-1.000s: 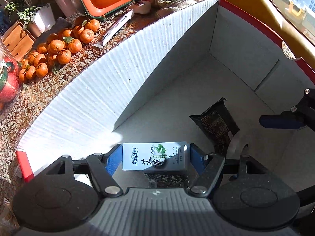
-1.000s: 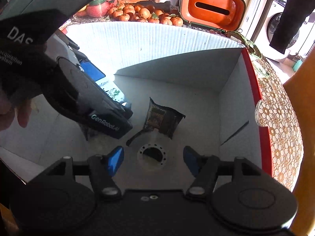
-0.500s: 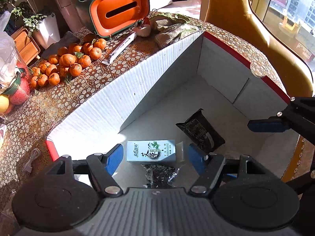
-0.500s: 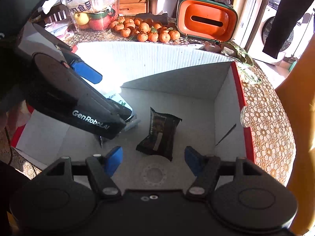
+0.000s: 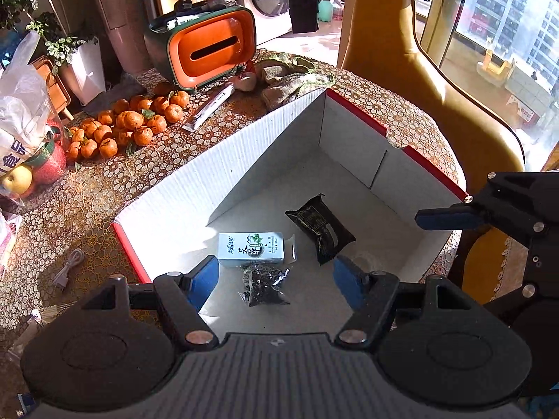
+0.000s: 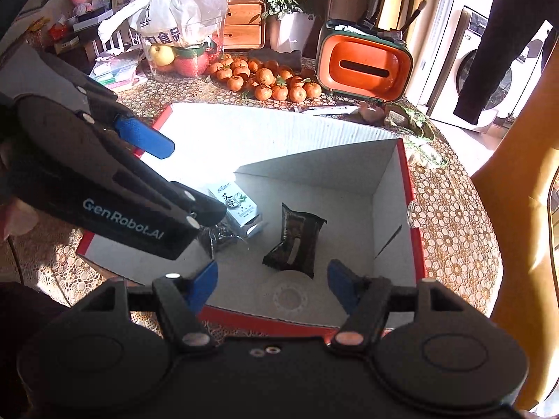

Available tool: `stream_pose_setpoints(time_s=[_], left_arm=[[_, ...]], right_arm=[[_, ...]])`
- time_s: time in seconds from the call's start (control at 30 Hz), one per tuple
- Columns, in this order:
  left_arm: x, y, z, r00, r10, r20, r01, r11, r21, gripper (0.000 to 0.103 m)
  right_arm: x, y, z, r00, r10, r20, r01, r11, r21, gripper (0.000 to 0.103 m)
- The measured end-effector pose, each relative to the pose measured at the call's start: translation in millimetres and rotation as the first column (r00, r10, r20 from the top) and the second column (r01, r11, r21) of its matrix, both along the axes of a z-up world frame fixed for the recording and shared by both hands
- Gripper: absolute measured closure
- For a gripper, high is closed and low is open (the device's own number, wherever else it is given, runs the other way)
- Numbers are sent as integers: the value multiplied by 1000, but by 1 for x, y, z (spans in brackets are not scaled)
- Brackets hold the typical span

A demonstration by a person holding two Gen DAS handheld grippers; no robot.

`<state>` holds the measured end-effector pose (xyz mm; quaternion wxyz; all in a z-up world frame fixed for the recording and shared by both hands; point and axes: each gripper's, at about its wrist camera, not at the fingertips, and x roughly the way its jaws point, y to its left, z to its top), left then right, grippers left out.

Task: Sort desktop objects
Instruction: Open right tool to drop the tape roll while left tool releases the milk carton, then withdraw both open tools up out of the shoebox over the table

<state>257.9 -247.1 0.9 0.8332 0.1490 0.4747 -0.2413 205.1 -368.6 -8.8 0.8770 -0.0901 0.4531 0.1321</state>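
A white cardboard box with red rims (image 5: 244, 146) (image 6: 387, 209) stands on the patterned table. On its floor lie a small white carton with green print (image 5: 251, 249) (image 6: 236, 202), a clear bag of dark bits (image 5: 263, 284) (image 6: 218, 235), a black packet (image 5: 319, 230) (image 6: 297, 239) and a roll of clear tape (image 6: 288, 295). My left gripper (image 5: 276, 279) hangs open above the carton and bag, nothing between its blue pads. My right gripper (image 6: 272, 282) is open too, above the tape roll and black packet. Each gripper shows in the other's view.
Behind the box lie a pile of tangerines (image 5: 129, 125) (image 6: 265, 80), an orange and green tissue box (image 5: 209, 49) (image 6: 367, 66), a white tube (image 5: 208, 111) and a crumpled cloth (image 5: 290, 76). A fruit bag (image 6: 181, 35) stands at the back left. A white cable (image 5: 68, 267) lies left of the box.
Both grippers have risen out of the box, jaws unchanged and empty. The box contents look smaller, and more of the table and room shows around the box.
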Motion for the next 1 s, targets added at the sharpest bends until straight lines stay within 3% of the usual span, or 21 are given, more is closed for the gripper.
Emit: stream_pose_setpoints(time_s=[0.53,0.77,0.87,1.0], left_arm=[[-55,34,30,999,-19,46,21,998,-56,31],[-80,53,38,995,-1,96,6,999,-53,27],[-92,64,42,993,14,116,-5,997,-76,21],[-106,81,43,991,42,131,-29,994,-102,20]], right_arm=[[-41,18,28,999,4,50,-6,999,44,32],[-56,25,33,998,1,66,-5,998,64,27],[-64,31,33,998,13,68,-18,998,67,25],[-76,42,30,997,34,74,-38,998,44,22]])
